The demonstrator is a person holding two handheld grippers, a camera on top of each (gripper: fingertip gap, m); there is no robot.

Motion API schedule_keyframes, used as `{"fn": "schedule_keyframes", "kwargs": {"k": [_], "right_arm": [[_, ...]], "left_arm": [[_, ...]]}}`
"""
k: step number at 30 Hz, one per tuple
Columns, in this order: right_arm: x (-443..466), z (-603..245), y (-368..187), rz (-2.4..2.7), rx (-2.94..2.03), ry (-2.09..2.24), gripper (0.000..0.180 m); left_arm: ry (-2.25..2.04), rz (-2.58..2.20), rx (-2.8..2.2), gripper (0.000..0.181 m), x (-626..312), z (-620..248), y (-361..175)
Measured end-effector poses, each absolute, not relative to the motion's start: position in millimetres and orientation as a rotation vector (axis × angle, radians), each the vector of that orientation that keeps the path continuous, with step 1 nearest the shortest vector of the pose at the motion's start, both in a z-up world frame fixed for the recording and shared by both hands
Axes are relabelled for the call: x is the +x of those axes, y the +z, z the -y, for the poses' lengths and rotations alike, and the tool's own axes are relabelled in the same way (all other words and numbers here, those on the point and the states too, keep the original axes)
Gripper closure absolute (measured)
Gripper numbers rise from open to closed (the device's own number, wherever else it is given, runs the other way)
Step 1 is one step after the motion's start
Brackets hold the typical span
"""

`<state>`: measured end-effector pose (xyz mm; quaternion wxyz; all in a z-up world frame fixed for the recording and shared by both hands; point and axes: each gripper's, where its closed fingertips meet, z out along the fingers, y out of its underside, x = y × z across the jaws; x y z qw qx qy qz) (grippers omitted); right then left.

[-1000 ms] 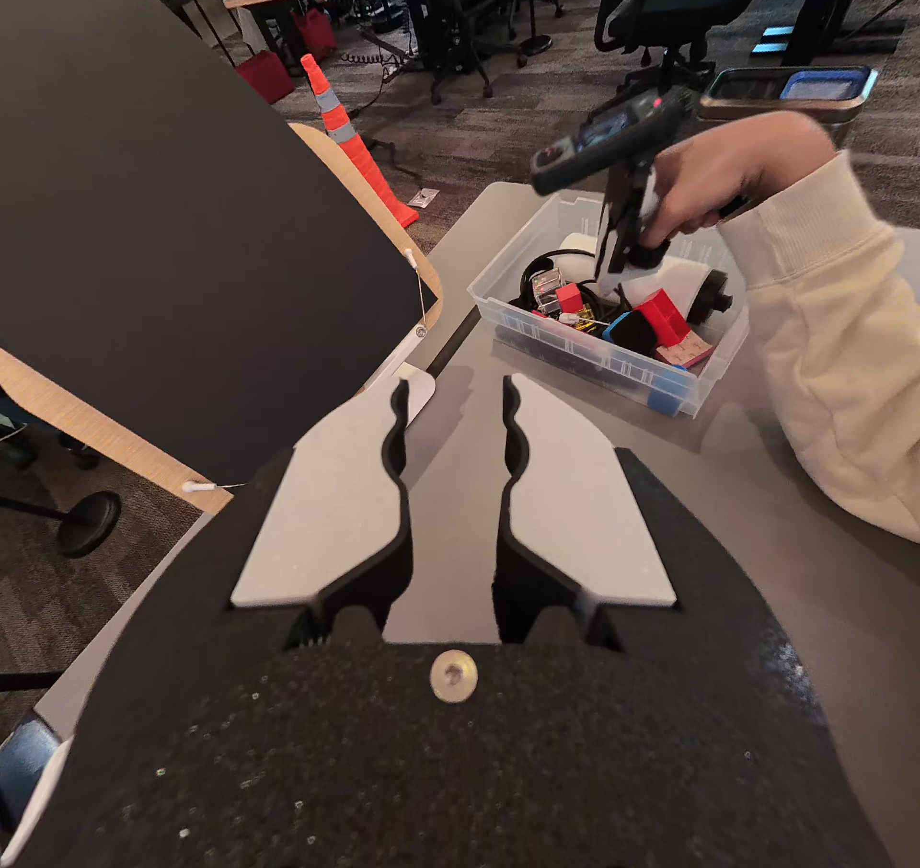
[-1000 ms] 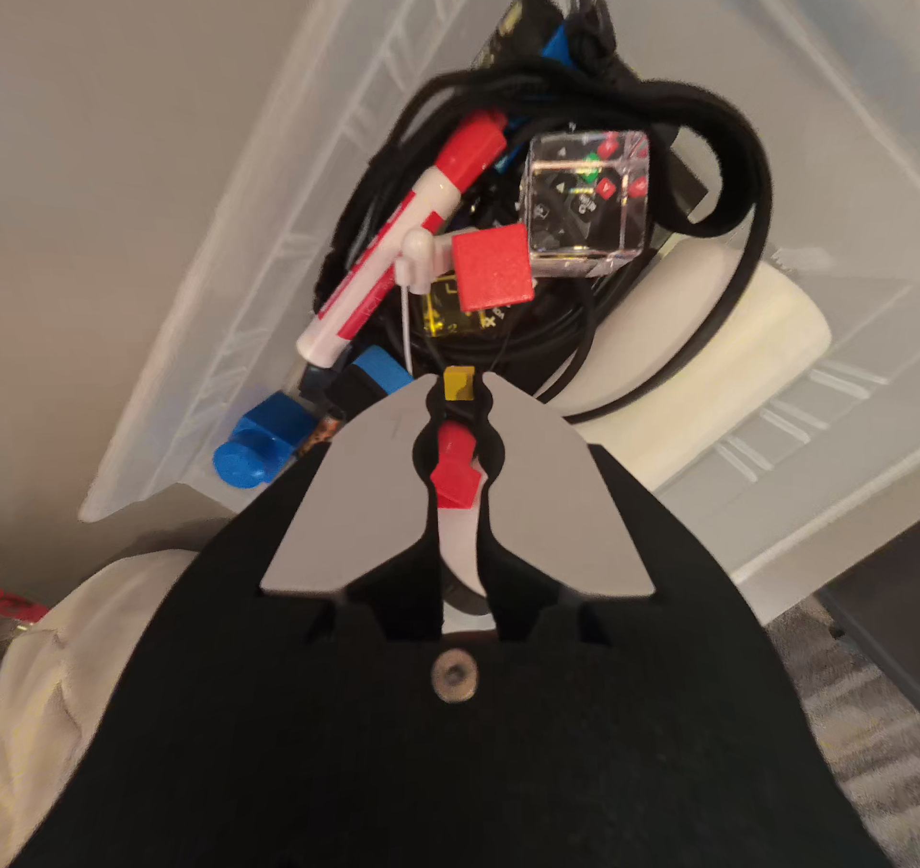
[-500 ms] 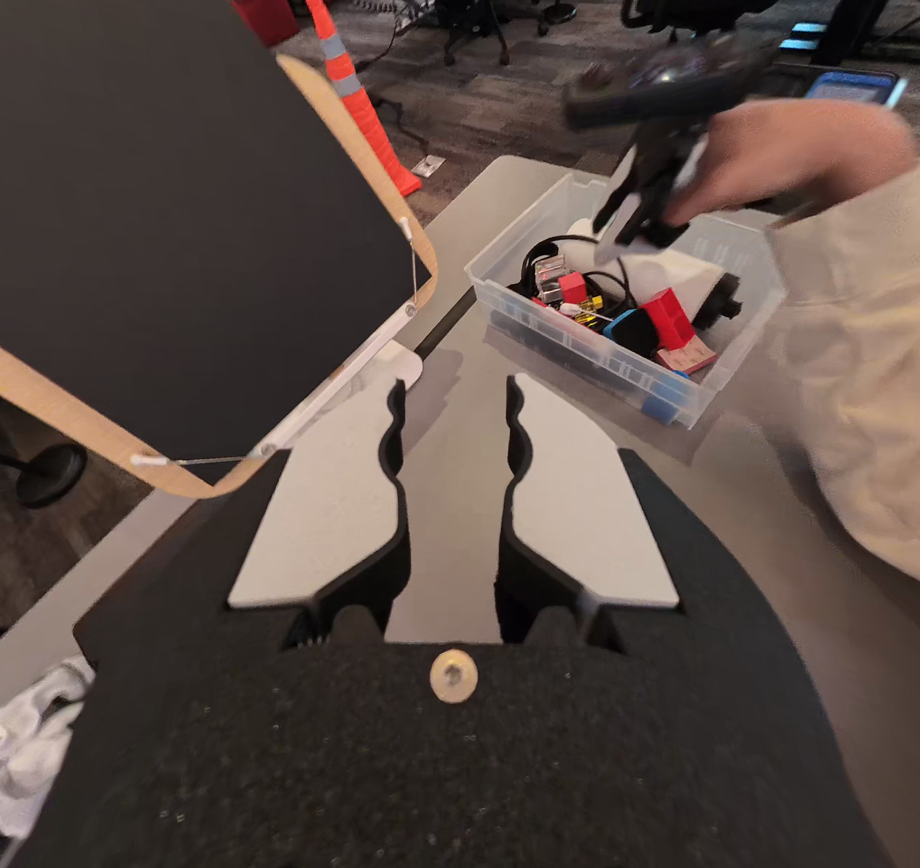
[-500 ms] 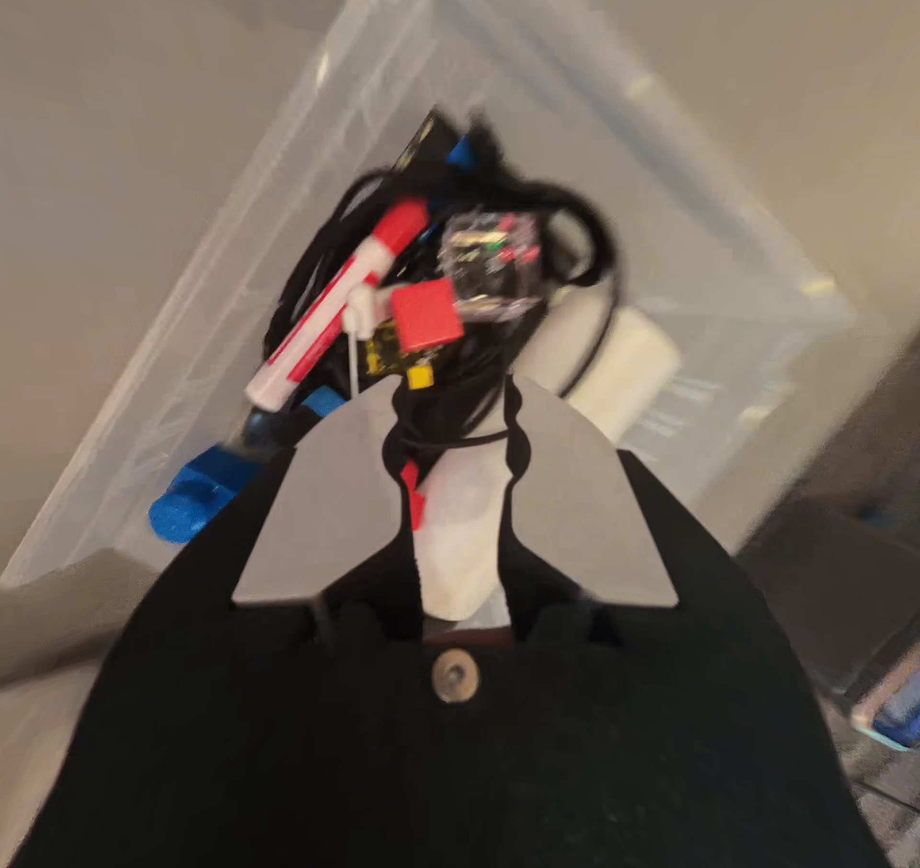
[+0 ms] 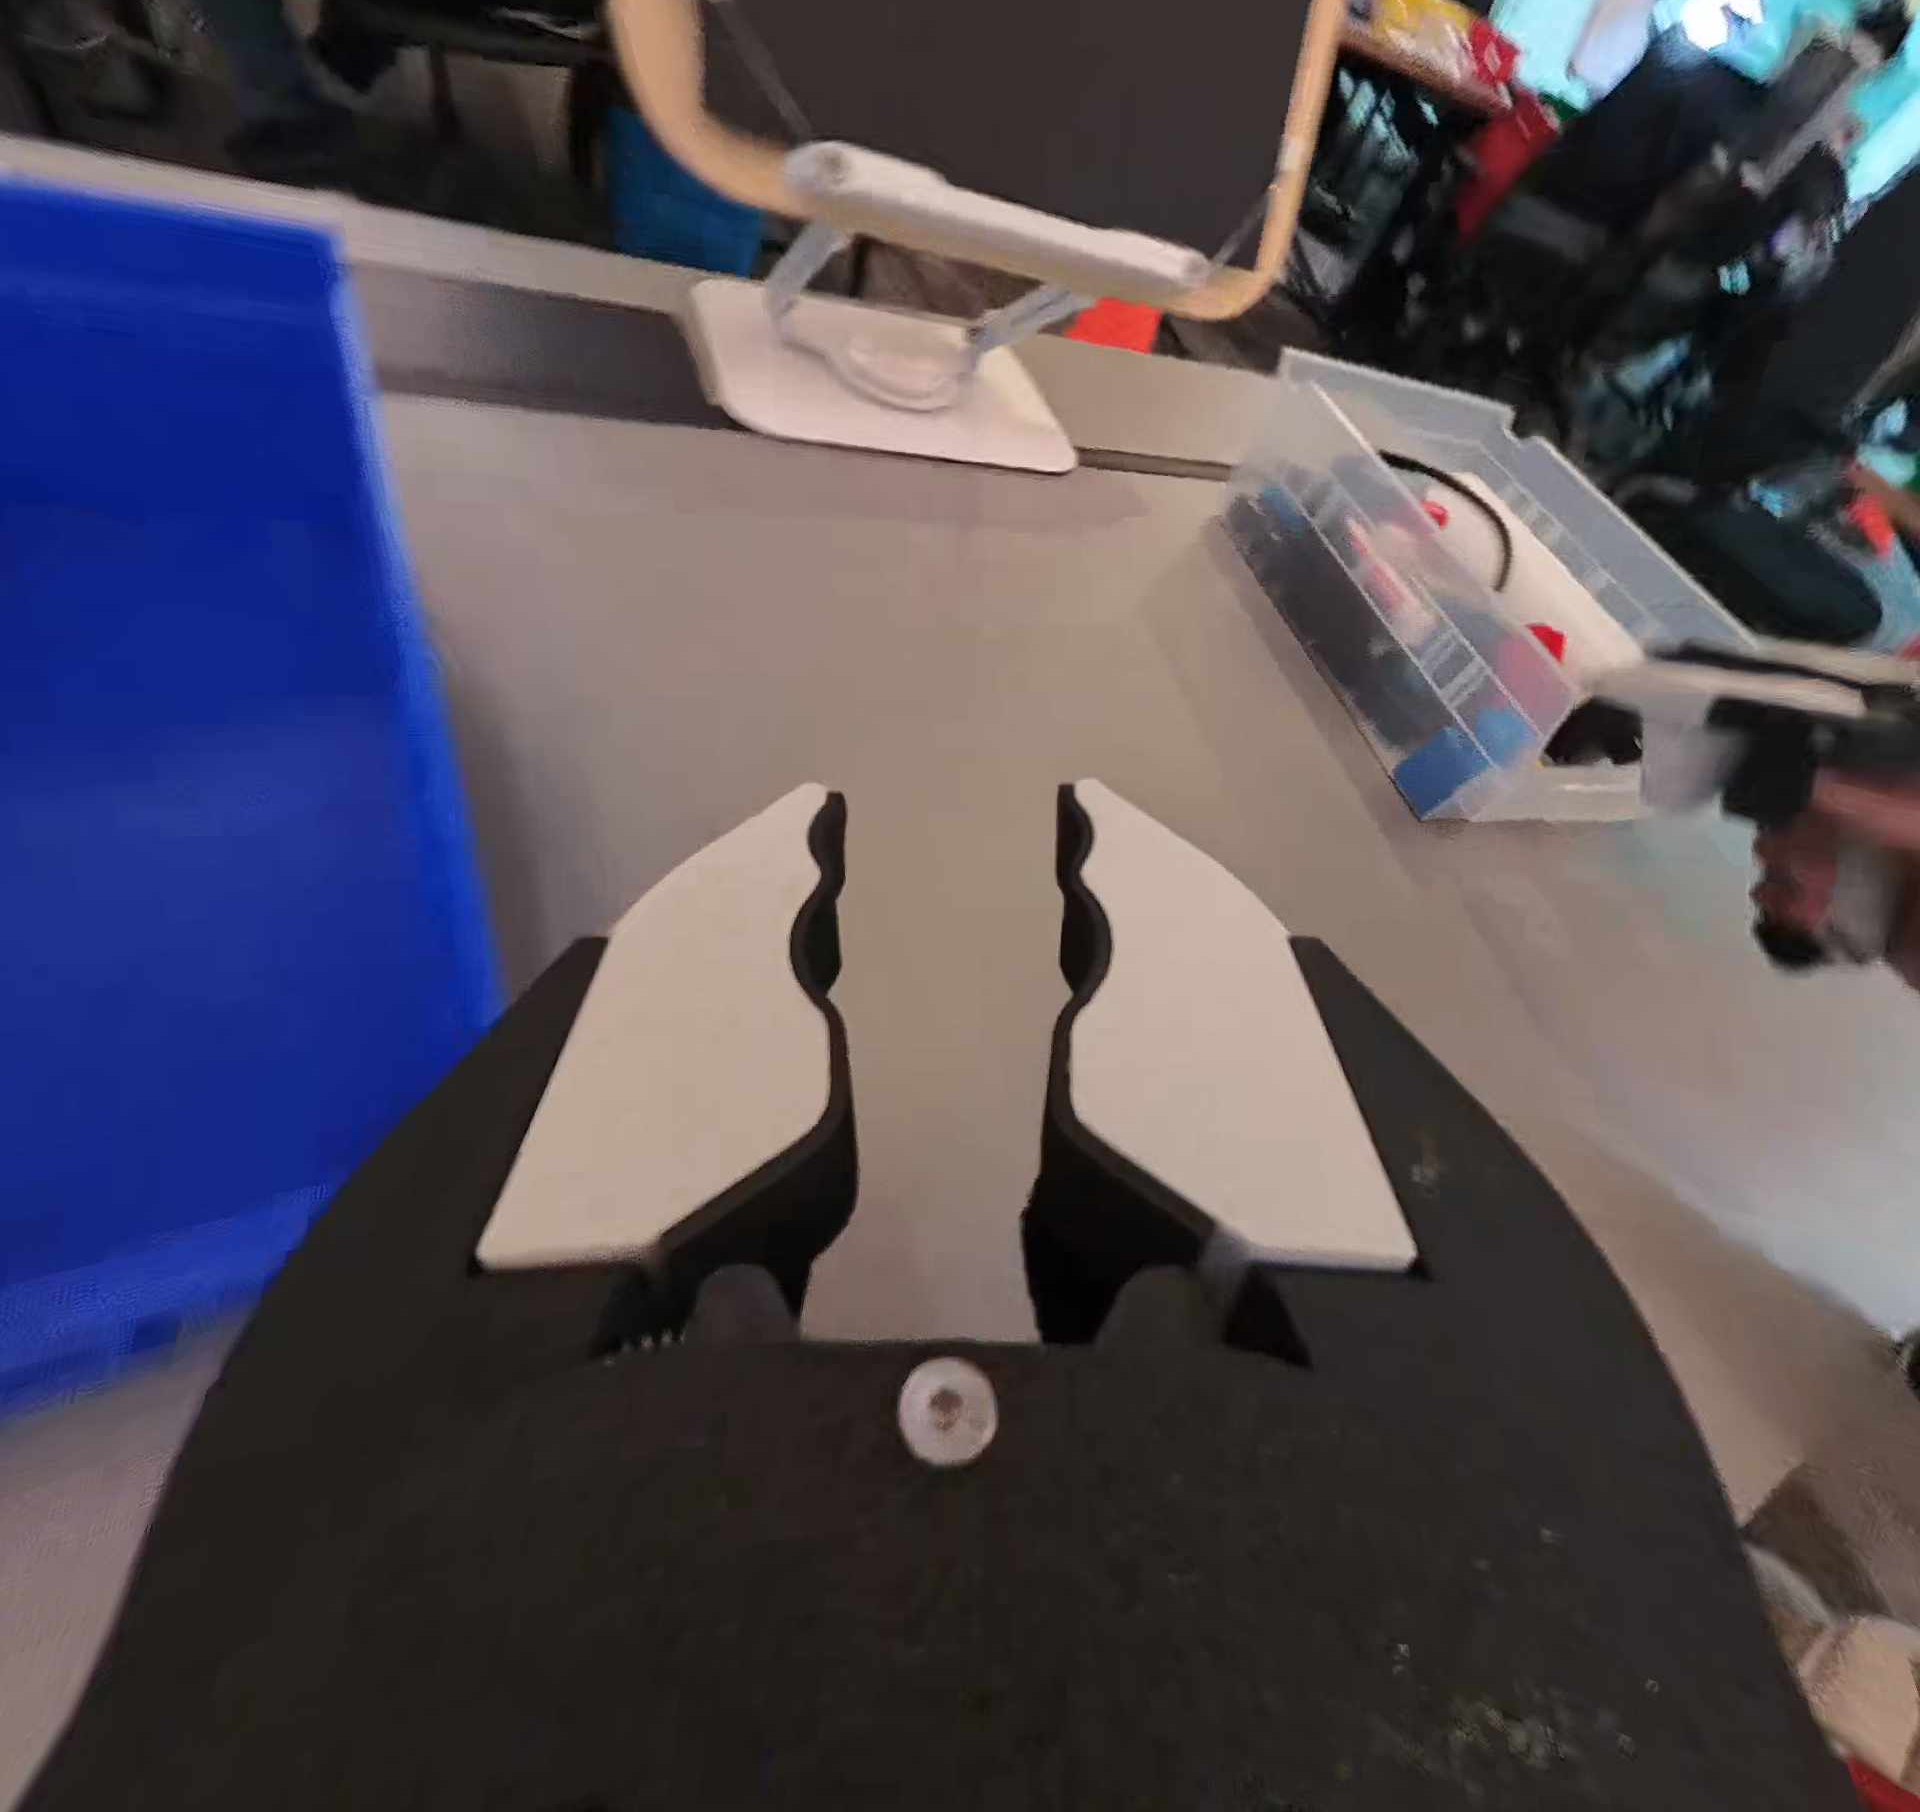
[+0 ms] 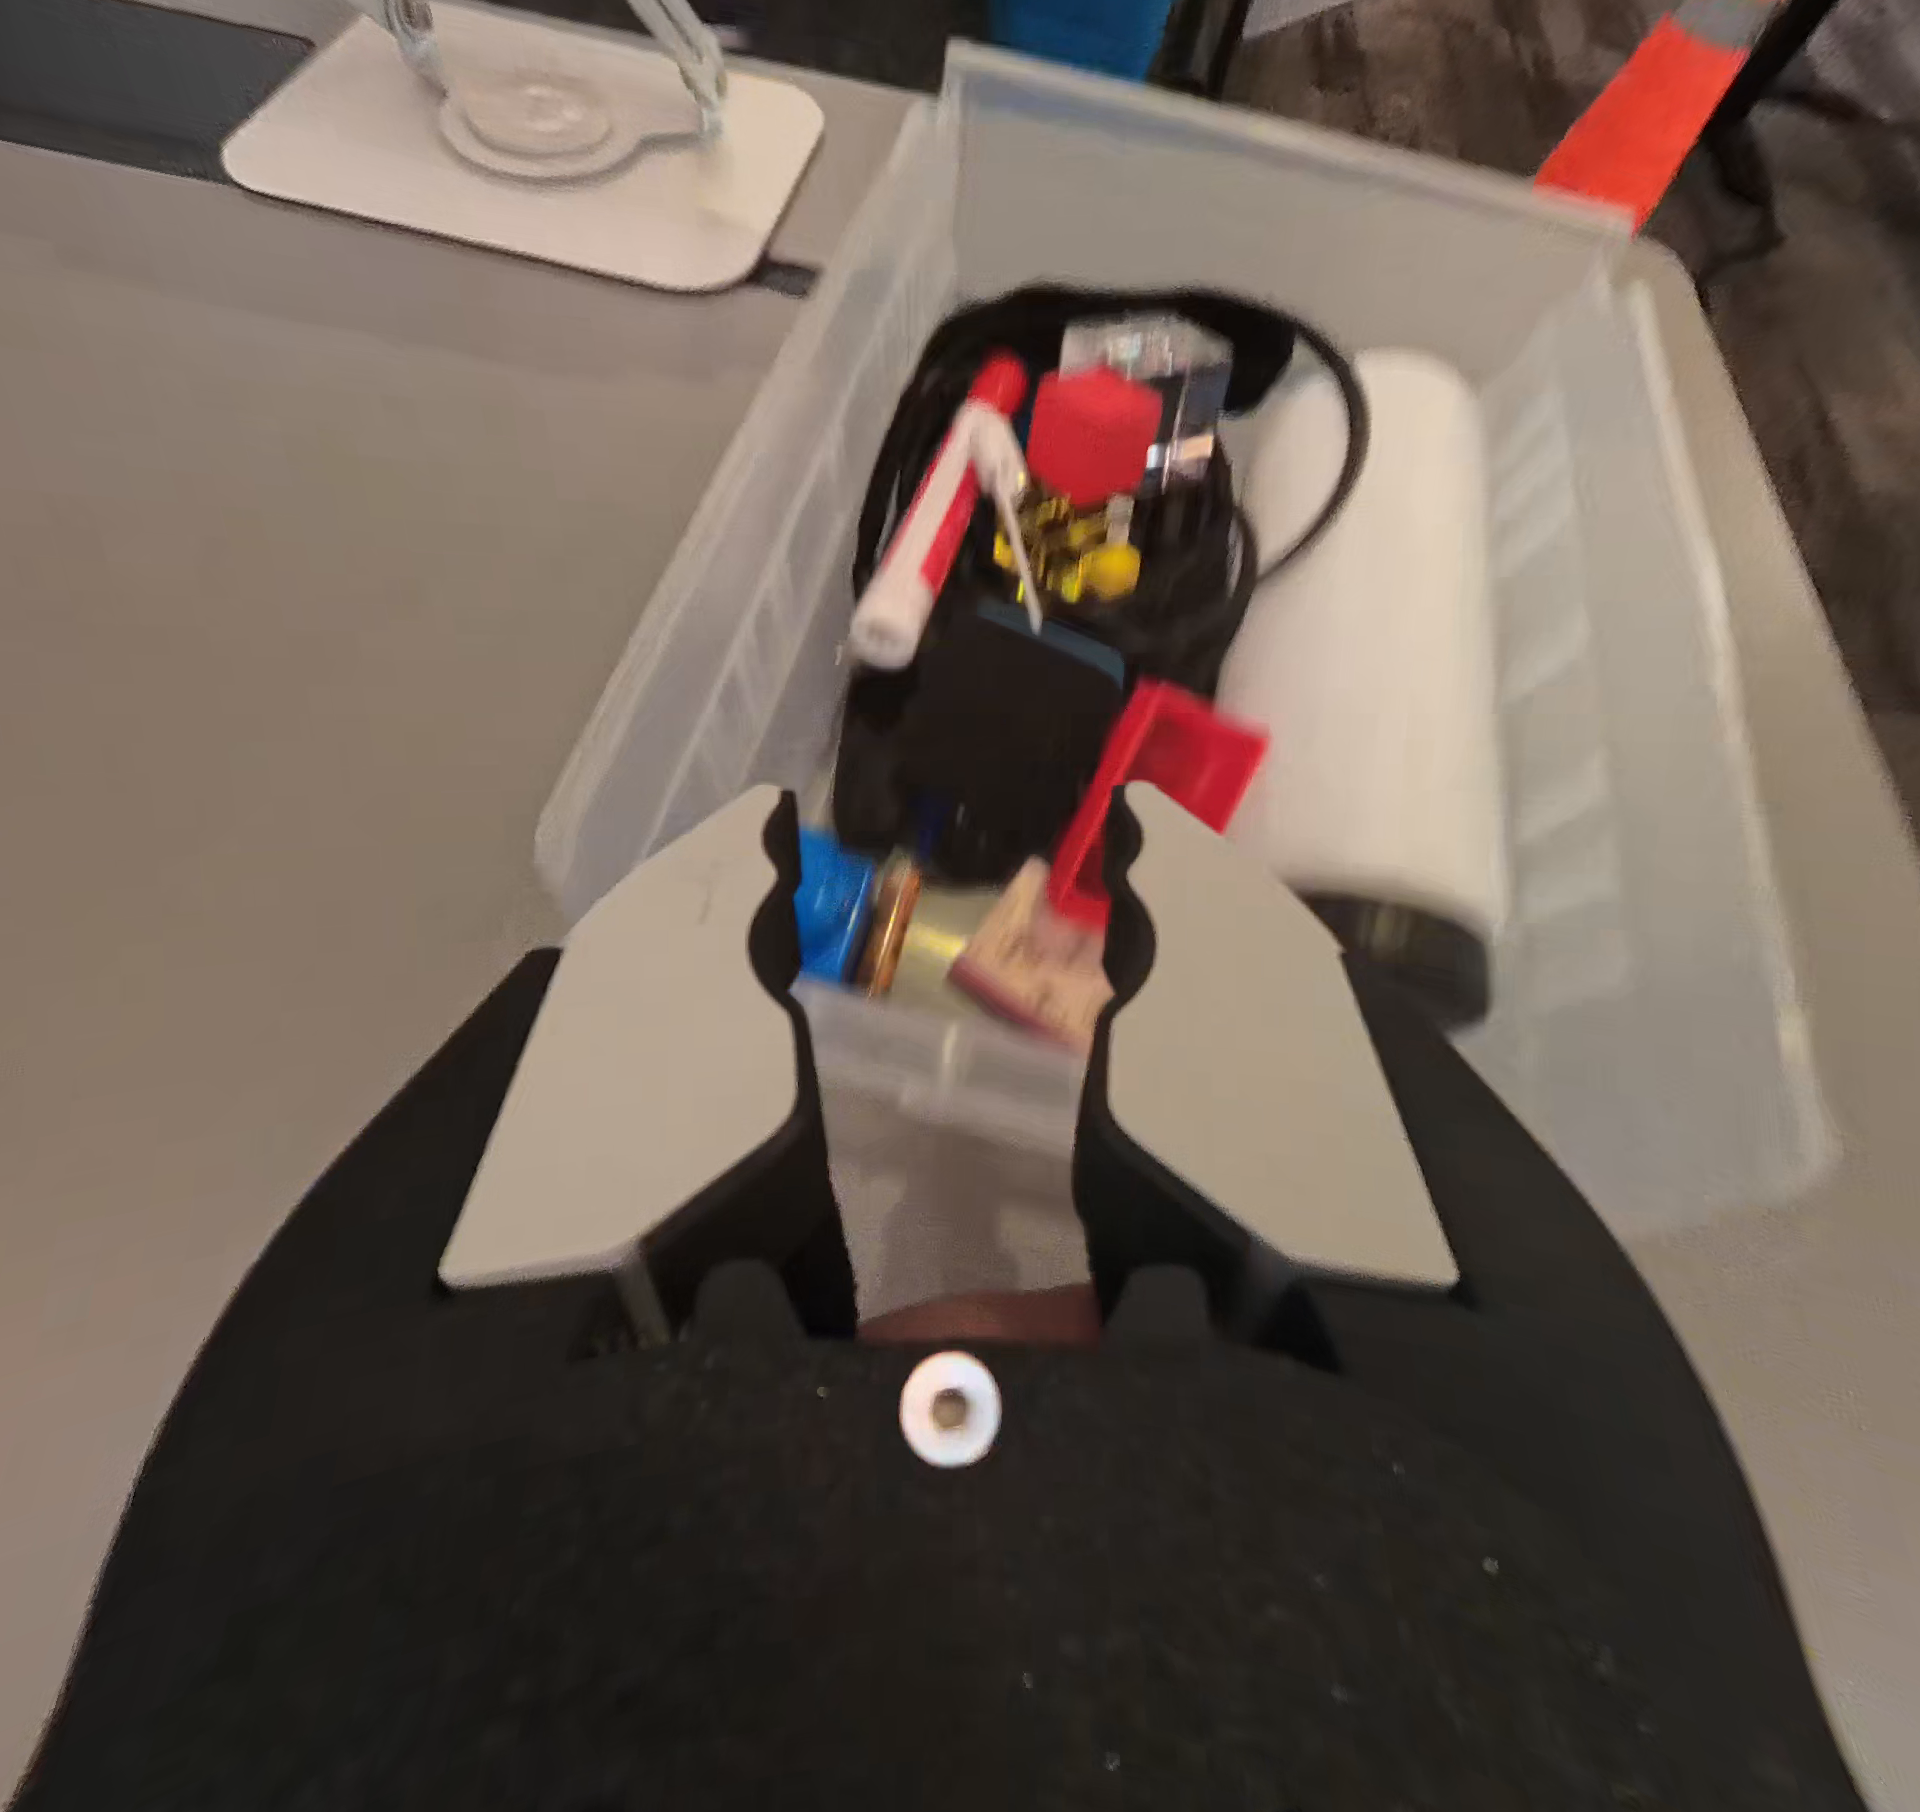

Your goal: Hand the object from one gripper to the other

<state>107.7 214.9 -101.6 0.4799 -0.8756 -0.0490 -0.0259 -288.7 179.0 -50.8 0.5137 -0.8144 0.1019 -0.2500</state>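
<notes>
Left wrist view. Left gripper: jaws released, nothing between them, held over bare grey bench. Blue bin: on the bench at the left edge, just beside the left jaw. White stand base: at the far side of the bench, carrying a dark panel with a pale wooden rim. Clear plastic tray: at the right on the bench, holding mixed small items. Right gripper: blurred, at the right edge, near the tray's near end; jaw state cannot be told from this view.

Right wrist view. Right gripper: jaws released and empty, hovering above the near end of the clear plastic tray. Tray contents, all lying inside: red-and-white marker, red cube, clear cube, coiled black cable, white roll, red open box, blue piece, small card. Which item is the task's object cannot be told; neither gripper holds any. White stand base: upper left on the bench. Orange cone: on the floor beyond the tray.
</notes>
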Motion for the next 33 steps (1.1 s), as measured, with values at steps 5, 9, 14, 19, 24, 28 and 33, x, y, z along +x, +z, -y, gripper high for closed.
{"fn": "schedule_keyframes", "kwargs": {"k": [5, 9, 14, 19, 24, 28, 33], "right_arm": [[101, -165, -118, 0.018, -2.044, -0.110, 0.125], [91, -147, -111, 0.048, -1.977, -0.158, 0.127], [88, -144, -113, 0.078, -1.967, -0.222, 0.128], [85, -145, -116, 0.086, -1.973, -0.214, 0.129], [90, -146, -119, 0.083, -1.983, -0.206, 0.129], [87, -150, -127, 0.077, -1.999, -0.151, 0.129], [62, -158, -126, 0.127, -1.966, -0.015, 0.126]], "left_arm": [[-0.526, -0.102, -1.842, 0.143, -339, -139, -60], [-0.367, -0.112, -1.798, 0.145, -359, -130, -61], [-0.365, -0.136, -1.844, 0.145, -354, -134, -73], [-0.314, -0.175, -1.866, 0.145, -353, -135, -80], [-0.291, -0.162, -1.874, 0.144, -354, -139, -83], [-0.284, -0.142, -1.918, 0.143, -355, -142, -94], [-0.253, -0.136, -1.930, 0.144, -359, -143, -96]]}}
